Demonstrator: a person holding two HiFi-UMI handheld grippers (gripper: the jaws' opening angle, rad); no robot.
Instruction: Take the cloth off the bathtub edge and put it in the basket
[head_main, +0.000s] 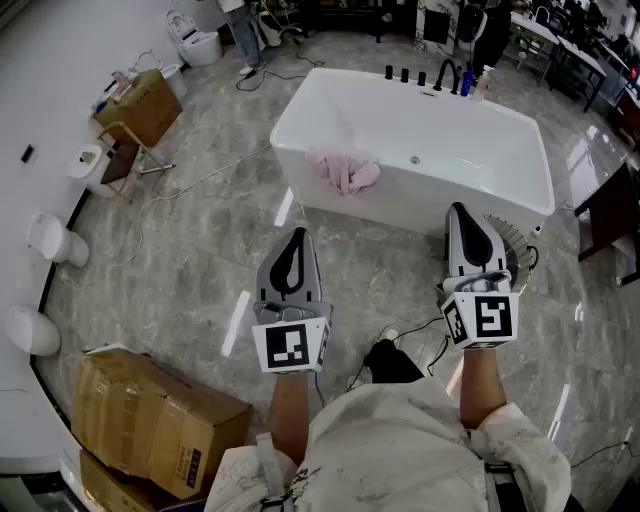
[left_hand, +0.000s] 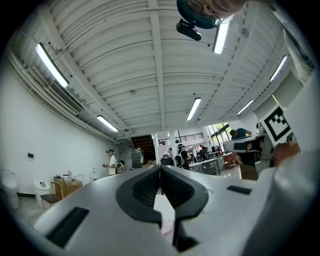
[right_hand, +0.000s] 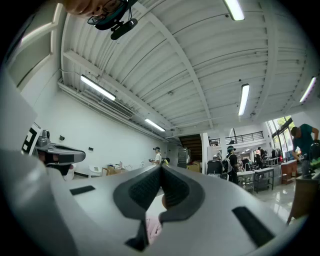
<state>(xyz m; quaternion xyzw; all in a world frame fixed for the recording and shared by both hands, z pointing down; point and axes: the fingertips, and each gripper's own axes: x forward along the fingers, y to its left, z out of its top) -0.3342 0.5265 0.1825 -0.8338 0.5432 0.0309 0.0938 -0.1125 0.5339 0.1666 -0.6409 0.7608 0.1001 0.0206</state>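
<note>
My tongs are both pressed tight together, nothing in them: left gripper and right gripper side by side above the marble floor. The pink cloth drapes over the white bathtub's near edge, ahead of my left. A cable crosses the floor toward the tub; cardboard boxes sit at my left.

- Wire thing: mostly hidden behind the right gripper; whether it is the basket cannot be told.
- Cloth: in both gripper views it is only a pink sliver under the jaws.
- Tub: the gripper bodies hide it in those views.
- Boxes: cut off at the head view's lower left edge.
- Person: cut off at the top edge, only the legs show.
- Bottles on the tub's far rim: too small to tell.
</note>
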